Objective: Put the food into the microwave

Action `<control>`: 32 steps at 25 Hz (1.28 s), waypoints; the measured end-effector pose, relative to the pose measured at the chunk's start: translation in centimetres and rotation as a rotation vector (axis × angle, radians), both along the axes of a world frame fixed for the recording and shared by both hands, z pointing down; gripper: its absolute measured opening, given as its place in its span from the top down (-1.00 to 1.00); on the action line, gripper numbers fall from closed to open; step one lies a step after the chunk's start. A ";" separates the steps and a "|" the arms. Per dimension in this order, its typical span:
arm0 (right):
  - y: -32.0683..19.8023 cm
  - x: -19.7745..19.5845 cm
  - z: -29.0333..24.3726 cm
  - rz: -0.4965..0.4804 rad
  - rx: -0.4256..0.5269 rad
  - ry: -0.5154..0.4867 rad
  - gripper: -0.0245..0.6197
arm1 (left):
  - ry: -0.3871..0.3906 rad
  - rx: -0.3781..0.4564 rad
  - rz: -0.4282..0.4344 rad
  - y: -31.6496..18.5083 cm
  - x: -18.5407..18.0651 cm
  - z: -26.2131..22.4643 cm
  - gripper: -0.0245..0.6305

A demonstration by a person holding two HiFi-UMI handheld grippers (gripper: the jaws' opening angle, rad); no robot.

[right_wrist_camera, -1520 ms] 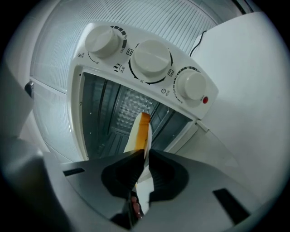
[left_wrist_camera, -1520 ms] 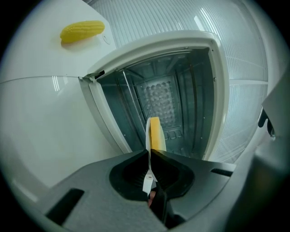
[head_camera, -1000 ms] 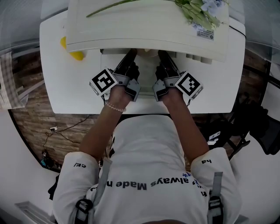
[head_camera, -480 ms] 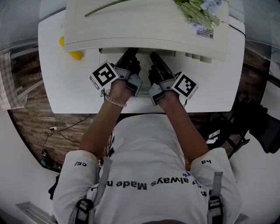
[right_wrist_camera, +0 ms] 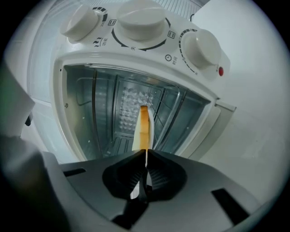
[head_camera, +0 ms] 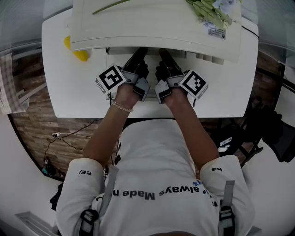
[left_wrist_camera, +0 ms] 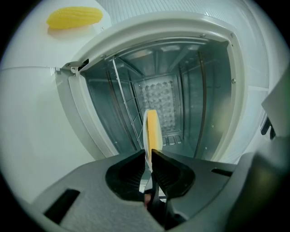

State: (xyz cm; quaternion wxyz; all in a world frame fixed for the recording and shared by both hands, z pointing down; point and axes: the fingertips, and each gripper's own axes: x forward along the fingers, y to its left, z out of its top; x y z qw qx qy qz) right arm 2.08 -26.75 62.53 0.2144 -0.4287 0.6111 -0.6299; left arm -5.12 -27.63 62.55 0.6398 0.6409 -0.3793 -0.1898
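A white plate (left_wrist_camera: 146, 131) carrying yellow-orange food (left_wrist_camera: 153, 129) shows edge-on in both gripper views, in front of the open cavity (left_wrist_camera: 181, 90) of a small white oven (head_camera: 152, 27). My left gripper (left_wrist_camera: 149, 156) is shut on one rim of the plate. My right gripper (right_wrist_camera: 145, 156) is shut on the opposite rim of the plate (right_wrist_camera: 143, 129). In the head view the left gripper (head_camera: 139, 59) and right gripper (head_camera: 164, 58) reach side by side under the oven's top edge, which hides the plate.
A yellow corn cob (head_camera: 77, 53) lies on the white table (head_camera: 73, 92) left of the oven. Flowers (head_camera: 209, 11) rest on the oven's top. Three knobs (right_wrist_camera: 138, 20) sit along the oven's front beside the cavity. A wire rack lines the cavity wall.
Both grippers have drawn closer together and moved a little forward toward the oven opening; the right one shifted left. Both stay shut on the plate.
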 end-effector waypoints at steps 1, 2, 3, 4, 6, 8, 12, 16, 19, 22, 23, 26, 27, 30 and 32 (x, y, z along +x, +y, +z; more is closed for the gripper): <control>-0.2 0.0 0.0 0.004 0.002 0.003 0.86 | -0.005 -0.001 -0.001 0.1 -0.1 0.1 0.87; -0.4 0.0 0.0 0.007 0.003 0.006 0.86 | -0.008 0.000 -0.003 0.1 -0.1 0.1 0.87; -0.6 0.0 0.0 0.010 0.004 0.009 0.86 | -0.009 0.001 -0.005 0.1 -0.2 0.0 0.87; -0.8 -0.1 0.0 0.011 0.005 0.011 0.86 | -0.009 0.003 -0.008 0.0 -0.3 0.0 0.86; -1.1 -0.2 -0.1 0.014 0.008 0.016 0.86 | -0.008 0.004 -0.012 -0.1 -0.4 0.0 0.86; -1.3 -0.3 -0.1 0.018 0.012 0.022 0.86 | -0.009 0.001 -0.013 -0.3 -0.5 0.1 0.86; -1.6 -0.2 0.1 0.026 0.018 0.044 0.87 | -0.030 0.005 -0.010 -0.7 -0.7 0.3 0.86; -2.1 -0.4 0.0 0.021 0.034 0.056 0.86 | -0.024 0.015 -0.021 -0.9 -1.1 -0.1 0.86; -1.9 -0.2 -0.5 0.010 0.044 0.080 0.86 | -0.022 0.015 -0.026 -0.4 -1.3 -0.4 0.86; -1.3 0.5 -1.2 -0.014 0.069 0.133 0.86 | -0.035 0.021 -0.020 0.4 -1.5 -0.8 0.86; -1.0 0.7 -1.6 -0.027 0.083 0.158 0.86 | -0.040 0.025 -0.016 0.8 -1.5 -1.0 0.86; 0.1 1.4 -3.2 -0.071 0.137 0.244 0.86 | -0.049 0.039 0.002 2.3 -1.5 -2.0 0.86; 0.5 1.6 -3.8 -0.087 0.159 0.272 0.86 | -0.046 0.046 0.007 2.7 -1.4 -2.5 0.87; 1.3 2.1 -5.9 -0.132 0.234 0.348 0.86 | -0.055 0.095 0.022 3.7 -1.4 -4.4 0.87; 1.9 2.6 -7.7 -0.152 0.284 0.393 0.86 | -0.088 0.145 0.042 4.3 -1.3 -6.1 0.87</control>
